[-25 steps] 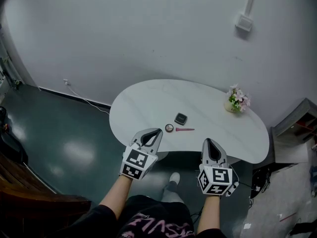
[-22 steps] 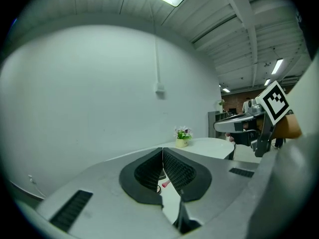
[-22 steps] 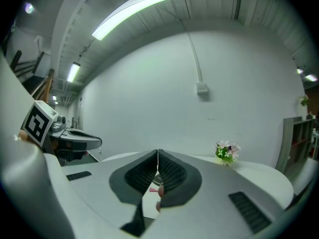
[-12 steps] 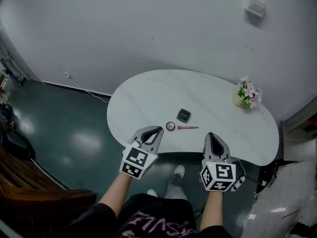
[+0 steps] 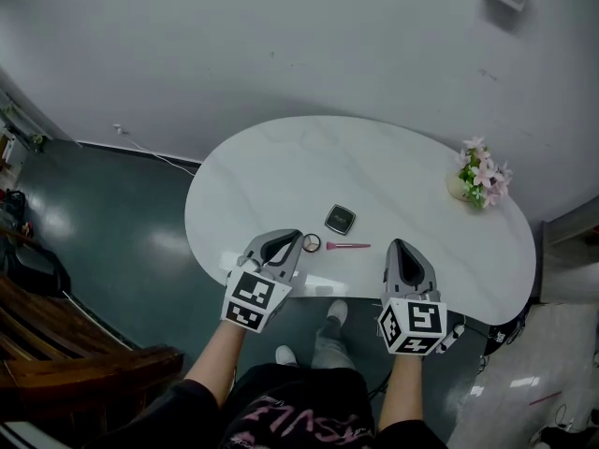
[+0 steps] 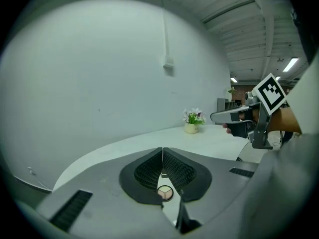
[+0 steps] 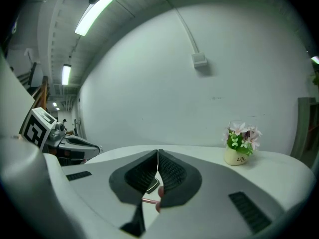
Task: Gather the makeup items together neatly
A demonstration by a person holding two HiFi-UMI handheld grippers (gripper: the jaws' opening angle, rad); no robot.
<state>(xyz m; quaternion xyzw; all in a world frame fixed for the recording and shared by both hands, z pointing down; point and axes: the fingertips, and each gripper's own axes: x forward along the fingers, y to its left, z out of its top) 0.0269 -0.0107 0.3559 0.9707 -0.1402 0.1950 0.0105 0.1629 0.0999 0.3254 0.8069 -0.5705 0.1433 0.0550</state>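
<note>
Head view showed a white curved table [image 5: 309,162] with three makeup items close together near its near edge: a small round compact [image 5: 311,243], a pink brush [image 5: 348,246] lying crosswise just to its right, and a dark square compact [image 5: 340,219] a little farther back, apart from both. A small pot of flowers [image 5: 482,181] stood well away at the table's far right.

The left gripper [image 5: 296,237] had its jaws pressed together with nothing between them. Its tip hung over the near edge of the table, just left of the round compact; whether it touched the compact could not be told. In the left gripper view the dark ribbed pads met along one line, and the round compact showed low down behind them.

The right gripper [image 5: 398,245] was likewise pinched closed and empty, held at the near edge to the right of the brush and apart from it. In the right gripper view its pads met, with the brush and the square compact glimpsed beyond them.
</note>
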